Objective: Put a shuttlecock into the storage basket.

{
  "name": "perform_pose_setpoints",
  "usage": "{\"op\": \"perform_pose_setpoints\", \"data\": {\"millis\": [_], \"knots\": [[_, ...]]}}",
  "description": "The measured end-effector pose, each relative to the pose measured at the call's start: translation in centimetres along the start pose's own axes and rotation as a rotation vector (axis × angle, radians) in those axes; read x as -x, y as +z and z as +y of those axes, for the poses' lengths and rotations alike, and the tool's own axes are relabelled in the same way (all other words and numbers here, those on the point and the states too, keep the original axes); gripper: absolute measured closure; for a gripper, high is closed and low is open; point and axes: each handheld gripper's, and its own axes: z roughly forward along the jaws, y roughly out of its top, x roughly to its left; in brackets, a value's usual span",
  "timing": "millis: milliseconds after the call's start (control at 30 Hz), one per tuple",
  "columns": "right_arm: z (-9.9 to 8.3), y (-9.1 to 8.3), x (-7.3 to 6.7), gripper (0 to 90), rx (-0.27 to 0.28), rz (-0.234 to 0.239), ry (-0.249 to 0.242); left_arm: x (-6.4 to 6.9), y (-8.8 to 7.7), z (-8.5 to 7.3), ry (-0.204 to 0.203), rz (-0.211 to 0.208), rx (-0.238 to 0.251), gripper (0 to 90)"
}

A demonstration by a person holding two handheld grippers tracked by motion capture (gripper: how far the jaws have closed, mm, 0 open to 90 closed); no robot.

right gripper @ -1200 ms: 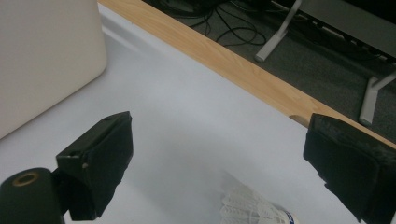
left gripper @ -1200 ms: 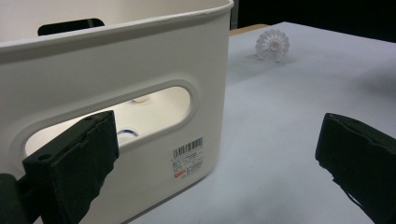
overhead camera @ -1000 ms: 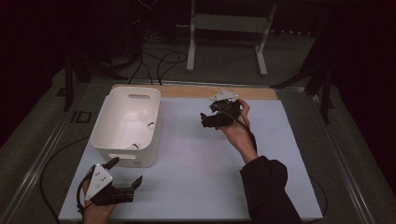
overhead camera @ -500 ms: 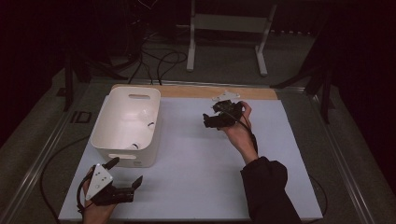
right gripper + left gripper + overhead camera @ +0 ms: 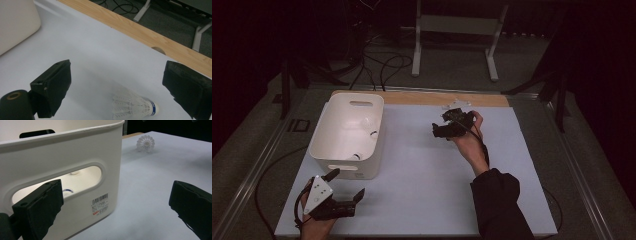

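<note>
A white shuttlecock [image 5: 133, 107] with a blue band lies on its side on the white table top, low between the wide-apart jaws of my right gripper [image 5: 117, 75], which is open. From above, that right gripper [image 5: 438, 131] hovers over the far middle of the table in a hand. My left gripper [image 5: 346, 184] rests open at the near left corner, just in front of a white bin [image 5: 337, 135]. Its jaws [image 5: 116, 192] frame the bin's near wall [image 5: 75, 150] and handle slot. Another shuttlecock [image 5: 145, 143] stands far off on the table.
Inside the bin lie shuttlecocks [image 5: 357, 156], one glimpsed through the slot [image 5: 66, 192]. A wooden strip [image 5: 422, 98] runs along the table's far edge. Beyond it are cables and a metal stand [image 5: 452, 30] on the floor.
My right gripper has drifted slightly to the right and toward me. The left gripper has stayed where it was.
</note>
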Motion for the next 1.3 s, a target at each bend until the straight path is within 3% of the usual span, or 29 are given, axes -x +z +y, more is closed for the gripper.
{"op": "perform_pose_setpoints", "data": {"millis": [1300], "knots": [[-2.4, 2.3, 1.8, 9.4, -0.095, -0.031, 0.065, 0.0, 0.0, 0.0, -0.001, -0.001, 0.002, 0.3]]}}
